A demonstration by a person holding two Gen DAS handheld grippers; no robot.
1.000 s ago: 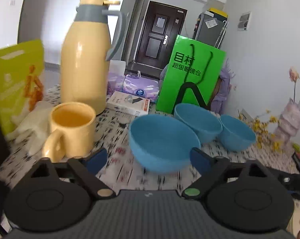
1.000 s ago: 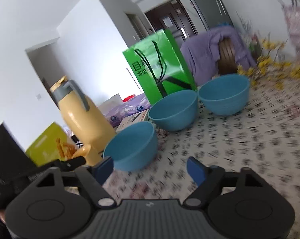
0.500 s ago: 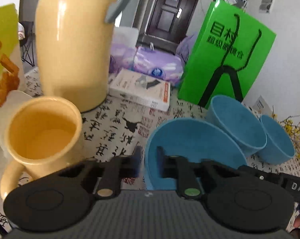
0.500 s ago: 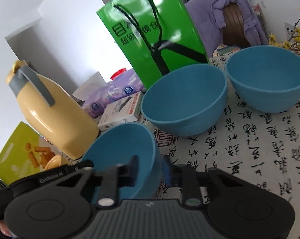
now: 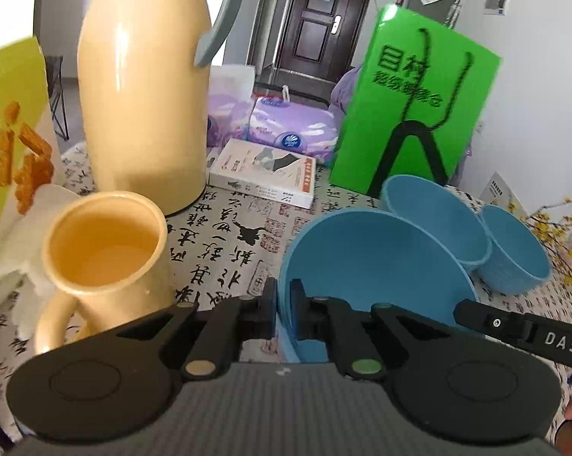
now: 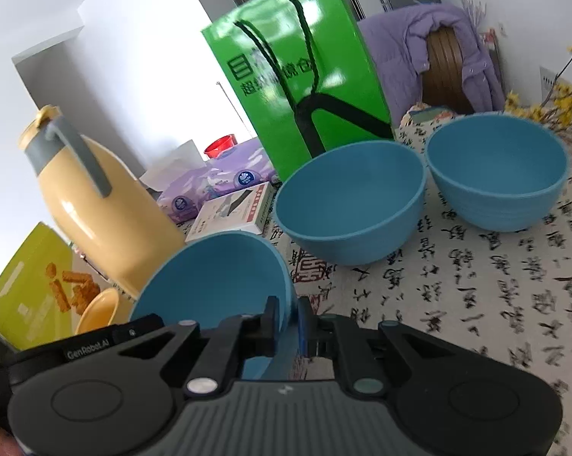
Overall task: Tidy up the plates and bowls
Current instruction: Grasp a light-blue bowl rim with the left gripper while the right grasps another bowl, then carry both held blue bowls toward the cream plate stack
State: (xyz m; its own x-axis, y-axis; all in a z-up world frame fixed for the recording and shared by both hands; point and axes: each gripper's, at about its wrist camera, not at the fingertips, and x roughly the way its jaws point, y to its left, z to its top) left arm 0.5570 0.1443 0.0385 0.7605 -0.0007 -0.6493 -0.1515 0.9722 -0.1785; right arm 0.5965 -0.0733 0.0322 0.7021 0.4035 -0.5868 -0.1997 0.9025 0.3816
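We see the left gripper (image 5: 282, 304) clamped on the left rim of the nearest blue bowl (image 5: 369, 262), one pad inside the wall and one outside. The right gripper (image 6: 290, 323) pinches the opposite rim of that same bowl, its jaws having just closed on the wall. The bowl sits on a calligraphy-print tablecloth (image 6: 476, 285), just right of a yellow mug (image 5: 103, 250) and in front of a yellow thermos jug (image 5: 145, 95). Behind it stand a second blue bowl (image 6: 350, 201) and a third blue bowl (image 6: 499, 174), side by side before a green paper bag (image 6: 305, 79). A white box (image 5: 263, 171) lies near the jug.
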